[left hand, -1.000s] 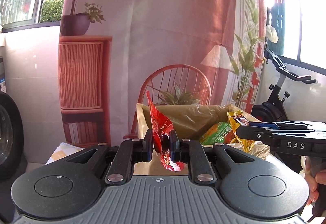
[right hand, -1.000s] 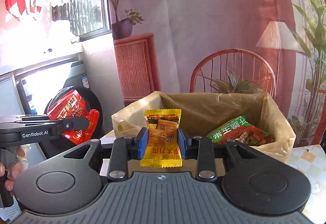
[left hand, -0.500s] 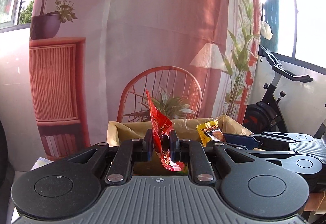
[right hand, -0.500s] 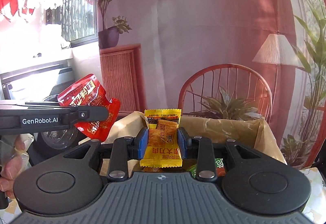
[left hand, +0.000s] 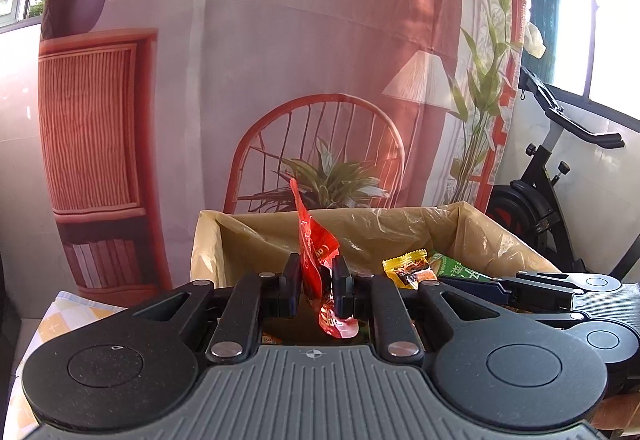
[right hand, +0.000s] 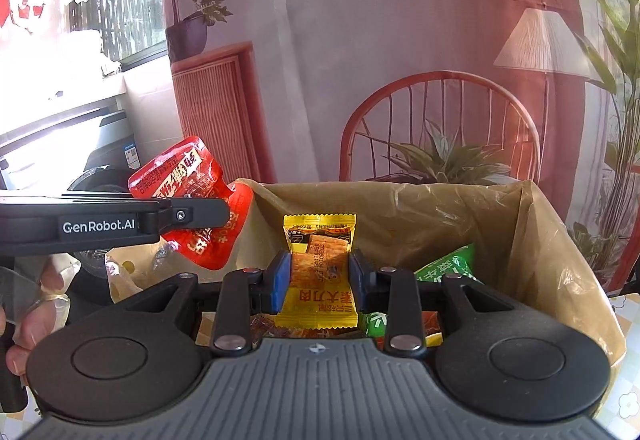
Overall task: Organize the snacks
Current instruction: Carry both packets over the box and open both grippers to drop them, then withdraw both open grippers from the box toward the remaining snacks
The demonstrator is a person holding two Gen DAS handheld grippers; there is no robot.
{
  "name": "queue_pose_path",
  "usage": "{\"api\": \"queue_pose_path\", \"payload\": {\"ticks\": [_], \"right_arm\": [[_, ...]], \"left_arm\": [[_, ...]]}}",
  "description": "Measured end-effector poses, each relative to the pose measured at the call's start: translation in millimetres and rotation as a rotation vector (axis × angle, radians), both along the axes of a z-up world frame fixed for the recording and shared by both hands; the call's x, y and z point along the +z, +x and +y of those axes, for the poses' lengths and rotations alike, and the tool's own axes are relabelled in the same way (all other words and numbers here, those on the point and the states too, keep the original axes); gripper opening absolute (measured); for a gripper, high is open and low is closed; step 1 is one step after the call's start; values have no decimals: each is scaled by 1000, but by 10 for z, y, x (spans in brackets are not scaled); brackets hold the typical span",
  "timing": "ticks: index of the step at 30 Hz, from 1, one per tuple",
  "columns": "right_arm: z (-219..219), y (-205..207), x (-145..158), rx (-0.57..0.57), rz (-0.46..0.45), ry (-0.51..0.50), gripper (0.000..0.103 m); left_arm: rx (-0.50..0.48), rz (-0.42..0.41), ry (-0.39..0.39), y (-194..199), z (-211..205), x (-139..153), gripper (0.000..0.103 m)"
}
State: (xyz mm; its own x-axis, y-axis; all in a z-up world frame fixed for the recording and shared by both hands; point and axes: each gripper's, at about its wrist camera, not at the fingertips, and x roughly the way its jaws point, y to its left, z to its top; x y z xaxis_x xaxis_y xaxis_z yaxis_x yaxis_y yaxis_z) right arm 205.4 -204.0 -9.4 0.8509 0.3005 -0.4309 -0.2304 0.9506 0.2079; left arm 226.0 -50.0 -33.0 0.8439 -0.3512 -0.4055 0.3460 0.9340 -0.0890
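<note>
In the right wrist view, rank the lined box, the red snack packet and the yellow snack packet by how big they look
1. lined box
2. and 3. red snack packet and yellow snack packet: look alike in size, and both are partly covered, so I won't rank them.

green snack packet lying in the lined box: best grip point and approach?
Take the green foil snack packet by its raised upper edge, coming from above into the plastic-lined cardboard box. It lies tilted against the other snacks, its lower part buried, so only that edge looks free. Both grippers are full: left gripper holds the red pouch, right gripper the yellow packet.
</note>
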Motion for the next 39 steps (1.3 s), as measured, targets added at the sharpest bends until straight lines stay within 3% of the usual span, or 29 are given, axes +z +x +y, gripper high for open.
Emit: {"api": "queue_pose_path", "payload": {"ticks": [8,9,11,12,22,39], "right_arm": [[-8,64,-86,-11,38,1,36],[-11,69,-90,-20,42,-1,37],[-24,64,-87,-32,46,0,41],[-30,58,-83,-37,47,2,45],[-50,-141,41,-47,29,6,48],[-40,-748,142,-53,21,8,48]], "left_arm": [[12,26,13,75,-3,-93,19],[12,28,14,70,-2,-87,21],[14,22,12,52,7,-76,41],[16,16,12,40,14,-68,44],[52,11,3,-213,196,51,57],[143,81,1,-840,730,-30,59]]}}
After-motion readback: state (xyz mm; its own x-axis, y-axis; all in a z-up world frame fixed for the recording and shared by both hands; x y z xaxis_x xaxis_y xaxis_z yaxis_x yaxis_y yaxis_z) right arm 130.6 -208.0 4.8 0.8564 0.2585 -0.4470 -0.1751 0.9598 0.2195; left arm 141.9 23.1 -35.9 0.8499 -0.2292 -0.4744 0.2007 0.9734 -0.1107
